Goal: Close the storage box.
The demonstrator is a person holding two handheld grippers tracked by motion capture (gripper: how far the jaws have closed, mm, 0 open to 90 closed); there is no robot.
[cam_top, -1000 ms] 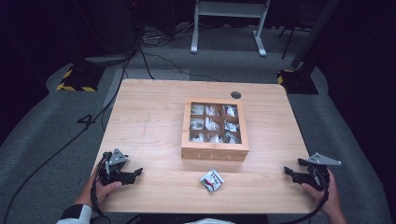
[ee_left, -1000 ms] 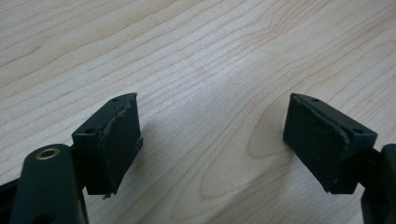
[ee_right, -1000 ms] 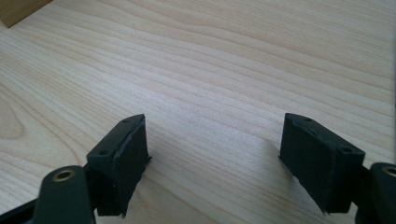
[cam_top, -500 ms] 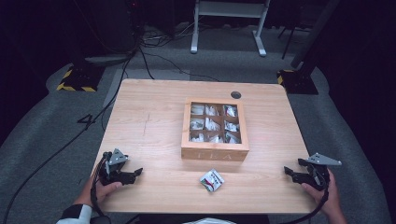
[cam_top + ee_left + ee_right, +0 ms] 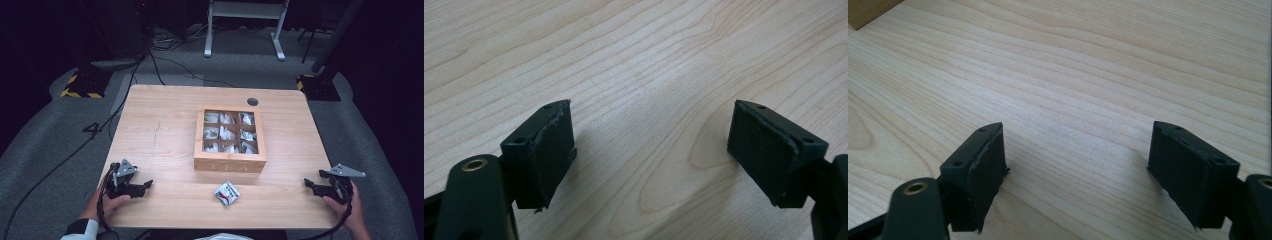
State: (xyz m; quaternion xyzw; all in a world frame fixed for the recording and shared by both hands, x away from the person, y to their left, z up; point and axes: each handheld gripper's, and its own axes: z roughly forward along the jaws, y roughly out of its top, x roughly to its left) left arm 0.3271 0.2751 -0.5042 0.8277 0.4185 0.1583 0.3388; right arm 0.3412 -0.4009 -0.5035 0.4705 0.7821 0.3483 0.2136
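Observation:
A wooden tea box [image 5: 230, 138] with a windowed lid and several compartments of tea bags stands right of the table's middle. One loose tea packet [image 5: 227, 193] lies on the table in front of the box. My left gripper [image 5: 145, 185] rests at the front left corner, open, with bare wood between its jaws [image 5: 649, 150]. At the front right edge my right gripper [image 5: 309, 184] is open too, over bare wood [image 5: 1075, 165]. A corner of the box [image 5: 870, 11] shows at the top left of the right gripper view.
The light wooden table [image 5: 160, 130] has a round cable hole [image 5: 252, 101] at the back right. Black cables [image 5: 165, 62] trail over the grey floor behind, near a white stand [image 5: 245, 25] and yellow-black striped bases [image 5: 80, 87].

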